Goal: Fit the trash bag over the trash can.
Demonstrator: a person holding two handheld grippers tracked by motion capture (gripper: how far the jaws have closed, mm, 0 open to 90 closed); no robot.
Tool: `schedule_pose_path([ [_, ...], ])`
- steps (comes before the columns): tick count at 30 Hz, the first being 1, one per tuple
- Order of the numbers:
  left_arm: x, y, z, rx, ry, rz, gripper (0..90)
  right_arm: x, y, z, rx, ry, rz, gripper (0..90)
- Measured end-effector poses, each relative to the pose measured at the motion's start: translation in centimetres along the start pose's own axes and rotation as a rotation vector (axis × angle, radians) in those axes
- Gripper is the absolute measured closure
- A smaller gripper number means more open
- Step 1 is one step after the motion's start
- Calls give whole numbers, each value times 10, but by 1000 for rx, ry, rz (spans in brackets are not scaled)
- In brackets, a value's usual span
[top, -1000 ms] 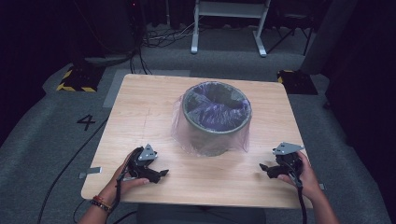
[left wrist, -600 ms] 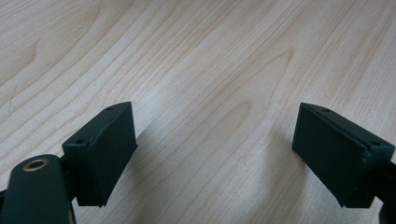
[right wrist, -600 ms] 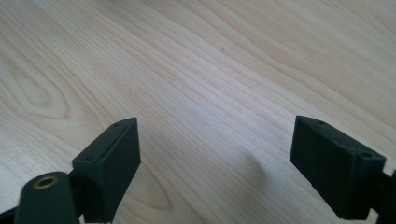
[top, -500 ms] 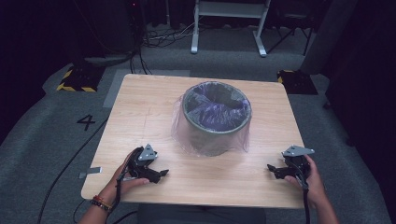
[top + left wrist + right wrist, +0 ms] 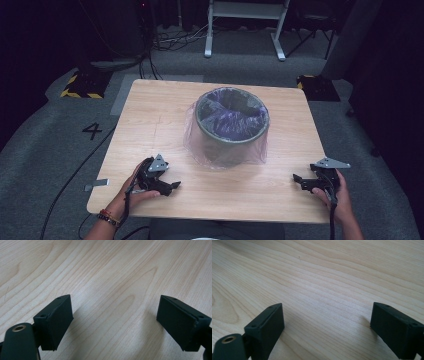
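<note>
A grey waste bin [image 5: 231, 125] lined with a clear purple-tinted plastic bag [image 5: 197, 137] stands upright at the middle of the wooden table [image 5: 165, 107]. My left gripper [image 5: 170, 187] rests on the table near the front left, held by a hand, pointing right. Its jaws stand wide apart over bare wood, and so the left gripper [image 5: 115, 325] is open and empty. My right gripper [image 5: 299, 181] rests near the front right corner, pointing left. The right gripper [image 5: 327, 330] is also open with nothing between its fingers.
The table edge runs close behind both hands. A strip of grey tape [image 5: 96, 185] and a cable [image 5: 75, 175] lie on the carpet at the left. A white frame stand [image 5: 245, 25] and yellow-black striped blocks [image 5: 80, 85] are beyond the table.
The right gripper has moved outward and toward the front right corner of the table. The left gripper has stayed in place.
</note>
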State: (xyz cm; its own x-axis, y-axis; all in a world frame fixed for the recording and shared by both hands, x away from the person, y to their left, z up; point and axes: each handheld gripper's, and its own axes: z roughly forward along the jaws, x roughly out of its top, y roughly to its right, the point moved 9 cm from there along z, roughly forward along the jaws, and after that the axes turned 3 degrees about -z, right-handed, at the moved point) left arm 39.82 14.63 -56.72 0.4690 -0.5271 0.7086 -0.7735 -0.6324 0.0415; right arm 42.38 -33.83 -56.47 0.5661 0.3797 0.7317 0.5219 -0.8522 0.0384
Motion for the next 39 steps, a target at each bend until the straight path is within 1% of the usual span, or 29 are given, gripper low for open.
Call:
schedule_pose_path([
  [9, 0, 0, 0, 10, 2, -11, 133, 1, 0, 1, -2, -2, 0, 103],
  [17, 0, 0, 0, 10, 0, -9, 132, -1, 0, 0, -10, -1, 9, 103],
  [26, 1, -1, 1, 9, 2, -10, 130, -1, 0, 0, 0, -2, 0, 102],
  [39, 2, -1, 2, 12, 0, -13, 130, -1, 0, 0, 0, -2, 0, 102],
])
